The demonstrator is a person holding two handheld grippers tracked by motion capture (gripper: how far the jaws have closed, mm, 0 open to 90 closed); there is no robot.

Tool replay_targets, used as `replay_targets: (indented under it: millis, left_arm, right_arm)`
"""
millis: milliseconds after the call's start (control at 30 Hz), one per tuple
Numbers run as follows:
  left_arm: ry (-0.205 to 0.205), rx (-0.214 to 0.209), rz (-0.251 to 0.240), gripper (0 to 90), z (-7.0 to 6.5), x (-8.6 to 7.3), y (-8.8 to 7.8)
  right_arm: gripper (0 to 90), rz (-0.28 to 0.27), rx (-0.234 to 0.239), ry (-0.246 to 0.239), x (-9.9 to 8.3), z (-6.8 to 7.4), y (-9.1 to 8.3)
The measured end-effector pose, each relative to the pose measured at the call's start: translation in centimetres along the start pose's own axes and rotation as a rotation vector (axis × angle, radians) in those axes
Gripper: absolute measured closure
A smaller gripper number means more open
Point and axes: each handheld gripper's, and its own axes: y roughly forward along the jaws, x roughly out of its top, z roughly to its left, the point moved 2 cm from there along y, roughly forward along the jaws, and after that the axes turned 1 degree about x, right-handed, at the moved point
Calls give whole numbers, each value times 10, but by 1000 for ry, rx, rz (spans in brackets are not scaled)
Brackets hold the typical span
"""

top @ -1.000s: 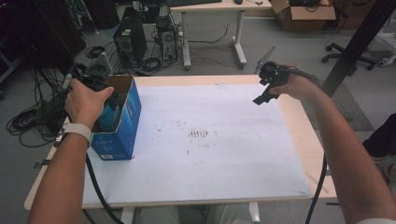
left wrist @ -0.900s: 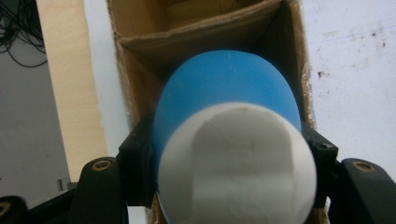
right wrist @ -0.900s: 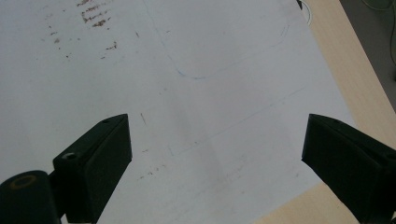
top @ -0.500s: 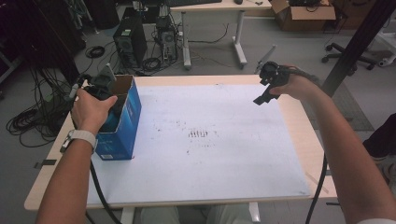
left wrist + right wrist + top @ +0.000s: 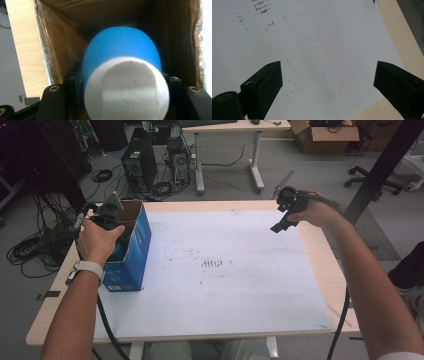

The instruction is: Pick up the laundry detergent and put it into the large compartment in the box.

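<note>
1. Since a second ago, the left hand point(image 5: 100, 240) has sunk lower over the open top of the blue cardboard box point(image 5: 132, 252), carrying the left gripper point(image 5: 107, 215) down into it; the right arm has stayed where it was.
2. From the left gripper view, the left gripper point(image 5: 120, 100) points into the brown inside of the box point(image 5: 65, 50), and its jaws pinch a blue object with a white flat end point(image 5: 125, 82) from both sides, so that it sits inside the box mouth.
3. That box stands at the left edge of the table point(image 5: 330, 270), on the white sheet point(image 5: 225, 280) that covers most of the top.
4. Over the far right part of the sheet, the right hand point(image 5: 320, 212) holds the right gripper point(image 5: 282, 217) in the air, tilted down toward the table.
5. From the right gripper view, the right gripper point(image 5: 327, 82) has its jaws spread wide with nothing between them, above the smudged white sheet point(image 5: 312, 50) near its right edge, where bare wood of the table point(image 5: 402, 32) shows.
</note>
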Motion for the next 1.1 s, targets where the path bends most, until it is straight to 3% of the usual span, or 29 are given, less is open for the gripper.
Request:
replay_targets:
  millis: [300, 400, 600, 900, 1100]
  left_arm:
    - [-6, -8, 17, 371, 2, 2, 2]
    - [3, -12, 22, 314, 1, 2, 4]
    - [-4, -13, 14, 289, 0, 3, 3]
    - [-3, -7, -13, 282, 0, 1, -6]
    - [2, -6, -38, 264, -1, 0, -21]
  right_arm:
    - [82, 4, 2, -3, -1, 0, 1]
    - [82, 8, 3, -5, 0, 1, 2]
    - [82, 13, 4, -10, 2, 3, 3]
    - [82, 10, 7, -16, 2, 5, 1]
    - [82, 6, 5, -16, 1, 6, -1]
